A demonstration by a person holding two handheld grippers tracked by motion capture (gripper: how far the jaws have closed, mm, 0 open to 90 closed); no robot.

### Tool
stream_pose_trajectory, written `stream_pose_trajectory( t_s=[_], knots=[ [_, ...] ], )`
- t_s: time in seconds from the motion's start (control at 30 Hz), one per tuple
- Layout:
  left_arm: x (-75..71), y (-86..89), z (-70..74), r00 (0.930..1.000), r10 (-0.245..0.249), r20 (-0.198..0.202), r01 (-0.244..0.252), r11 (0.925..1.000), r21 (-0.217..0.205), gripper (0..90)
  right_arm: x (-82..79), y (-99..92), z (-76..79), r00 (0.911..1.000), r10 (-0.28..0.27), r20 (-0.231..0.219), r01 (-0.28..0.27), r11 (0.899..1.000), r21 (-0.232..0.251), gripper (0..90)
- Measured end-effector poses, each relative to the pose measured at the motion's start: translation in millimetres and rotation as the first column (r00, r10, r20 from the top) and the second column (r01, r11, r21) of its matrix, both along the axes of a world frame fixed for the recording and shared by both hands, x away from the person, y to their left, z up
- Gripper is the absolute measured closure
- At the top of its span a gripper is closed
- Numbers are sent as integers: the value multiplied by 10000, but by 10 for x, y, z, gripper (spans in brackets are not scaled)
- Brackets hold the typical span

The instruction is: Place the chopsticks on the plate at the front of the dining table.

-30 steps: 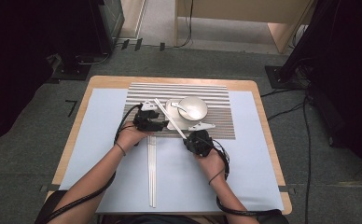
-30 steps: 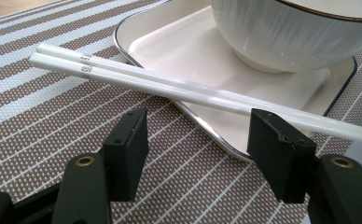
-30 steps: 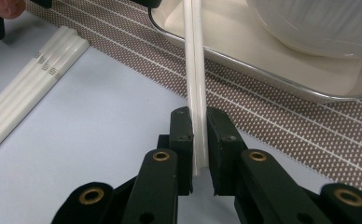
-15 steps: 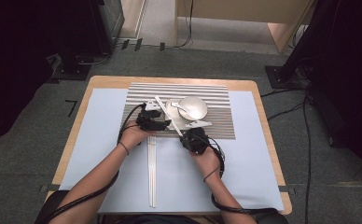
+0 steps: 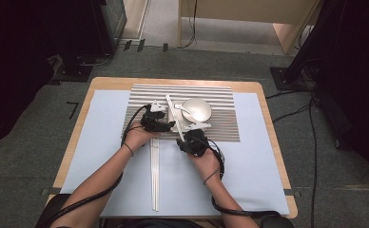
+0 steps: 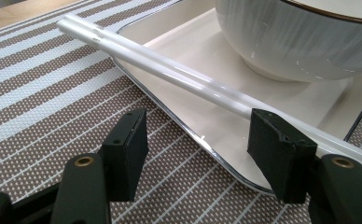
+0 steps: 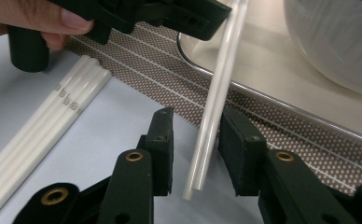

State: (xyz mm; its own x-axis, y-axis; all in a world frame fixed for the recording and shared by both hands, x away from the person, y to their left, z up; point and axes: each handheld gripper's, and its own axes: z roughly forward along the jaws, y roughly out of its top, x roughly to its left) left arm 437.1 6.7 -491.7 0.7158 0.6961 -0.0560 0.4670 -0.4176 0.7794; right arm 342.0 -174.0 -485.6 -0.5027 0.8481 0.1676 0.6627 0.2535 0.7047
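A pair of white chopsticks [image 5: 174,116] lies slanted across the left rim of a white tray [image 5: 192,127] that carries a white bowl [image 5: 197,109]. My right gripper [image 5: 184,138] is at their near end. In the right gripper view the chopsticks [image 7: 214,102] stand between its jaws [image 7: 195,149], which have just been opening; a gap shows beside the left pad. My left gripper [image 5: 169,125] sits at the tray's left edge. In the left gripper view its jaws [image 6: 198,154] stand apart over the mat, and the chopsticks [image 6: 170,74] pass along its right jaw.
The tray rests on a brown and white striped placemat [image 5: 220,123] over a pale blue sheet [image 5: 249,175] on a wooden table. Several spare white chopsticks [image 5: 154,175] lie lengthwise on the sheet near the left forearm. Cables trail from both grippers.
My right hand has edged a little left toward the tray with the chopsticks' near end. The left hand has stayed where it was.
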Motion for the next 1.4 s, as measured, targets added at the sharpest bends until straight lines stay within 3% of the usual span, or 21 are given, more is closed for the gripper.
stream_pose_trajectory(
  t_s=[0.83, 1.03, 1.2, 1.4],
  knots=[
    [23, -82, -19, 10000, -16, 57, 15, 10000, 82, 337, -4, 71, 10, 9987, 487, 175, -488, 9988, 41, 567],
    [26, -55, -12, 10000, 0, 40, 0, 10000, 13, 330, 1, 44, 1, 9984, 527, 205, -527, 9986, 17, 499],
    [22, -12, 34, 9999, 40, -104, -42, 9999, -149, 325, 15, 1, 6, 9932, 1058, 490, -1053, 9944, -122, 405],
    [-3, 36, 86, 9999, -46, -134, 44, 9998, -184, 323, 42, -98, 15, 9914, 1168, 585, -1179, 9929, 158, 347]
  ],
)
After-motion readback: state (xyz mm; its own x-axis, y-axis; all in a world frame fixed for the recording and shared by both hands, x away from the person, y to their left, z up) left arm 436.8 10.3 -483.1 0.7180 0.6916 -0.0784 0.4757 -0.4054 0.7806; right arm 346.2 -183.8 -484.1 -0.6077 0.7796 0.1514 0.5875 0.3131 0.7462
